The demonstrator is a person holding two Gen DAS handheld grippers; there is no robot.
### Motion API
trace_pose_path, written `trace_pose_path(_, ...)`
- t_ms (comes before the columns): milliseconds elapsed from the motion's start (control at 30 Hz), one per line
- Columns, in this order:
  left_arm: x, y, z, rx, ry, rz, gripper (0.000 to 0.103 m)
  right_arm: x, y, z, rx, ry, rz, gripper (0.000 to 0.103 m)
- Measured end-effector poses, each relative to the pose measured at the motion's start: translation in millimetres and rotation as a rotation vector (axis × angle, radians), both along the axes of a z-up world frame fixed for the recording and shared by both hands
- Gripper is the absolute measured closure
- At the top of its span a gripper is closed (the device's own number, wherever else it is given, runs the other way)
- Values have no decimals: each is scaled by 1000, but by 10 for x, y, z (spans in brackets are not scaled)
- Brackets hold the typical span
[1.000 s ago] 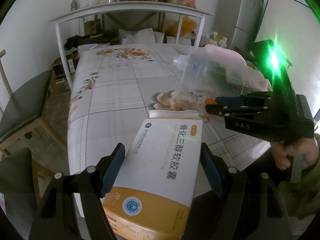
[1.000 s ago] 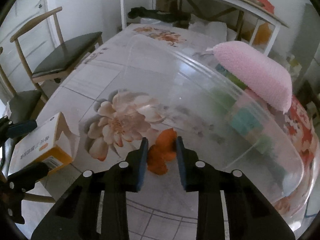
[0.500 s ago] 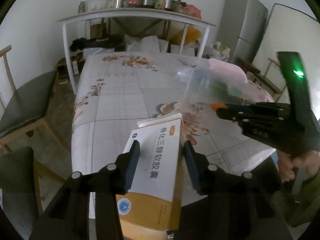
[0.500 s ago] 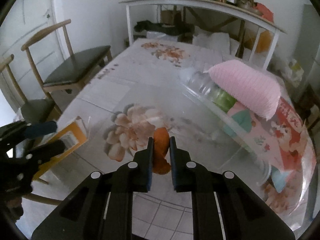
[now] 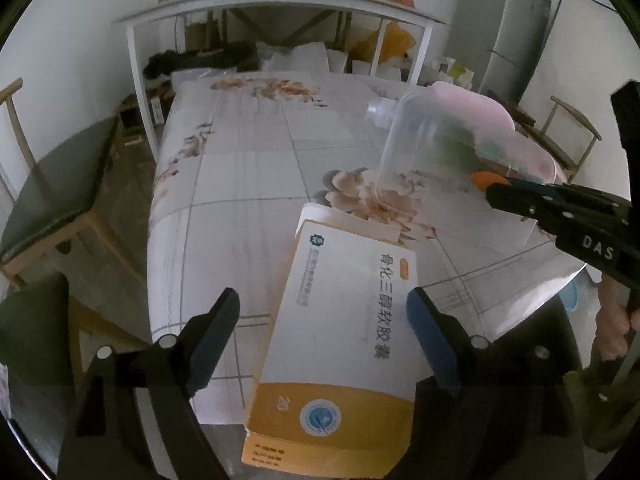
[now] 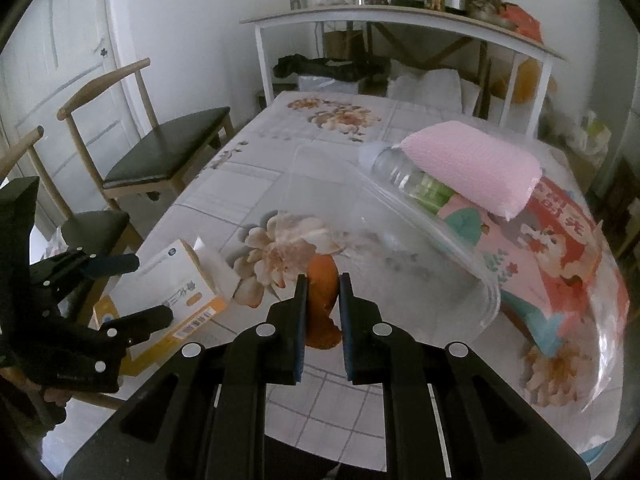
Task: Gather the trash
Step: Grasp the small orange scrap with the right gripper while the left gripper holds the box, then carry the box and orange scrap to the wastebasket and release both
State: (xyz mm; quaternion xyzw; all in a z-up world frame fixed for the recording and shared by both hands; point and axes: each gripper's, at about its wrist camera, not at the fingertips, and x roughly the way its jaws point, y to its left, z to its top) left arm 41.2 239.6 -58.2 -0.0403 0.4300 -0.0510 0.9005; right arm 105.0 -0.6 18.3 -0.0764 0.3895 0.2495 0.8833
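Jaws of the left gripper [image 5: 322, 332] have just been opening and stand wide, with the white and orange medicine box [image 5: 340, 344] between them; the blue pads [image 5: 218, 336] do not visibly press its sides. The box hangs over the near edge of the flowered table [image 5: 240, 168]. The right gripper [image 6: 323, 312] is nearly closed, its pads pinching a piece of orange peel [image 6: 322, 280] against the wall of a clear plastic tub [image 6: 400, 248]. Behind the tub lie a plastic bottle [image 6: 396, 172], a pink cloth [image 6: 472, 160] and a printed bag [image 6: 560, 248]. Chairs [image 6: 160, 136] stand at the table's left.
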Motion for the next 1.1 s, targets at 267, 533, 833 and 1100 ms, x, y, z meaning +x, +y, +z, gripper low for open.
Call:
trace_pose_path(267,7,-120,-31,-36,55,-59,18,-50,-77,13,29,11,4,90)
trace_pose_path(533,29,-203,-119,62,95,-27,31,-133,-191,56,104,40,37,89)
trace_pose_path(833,-153,-316,313,25,-5,-32,31,-232,-561,224,266,75,48,90)
trace_pose_path(1100,-151,-925,962,-71,-175,-213,31,-388,-1418,508,425,9,-101,90)
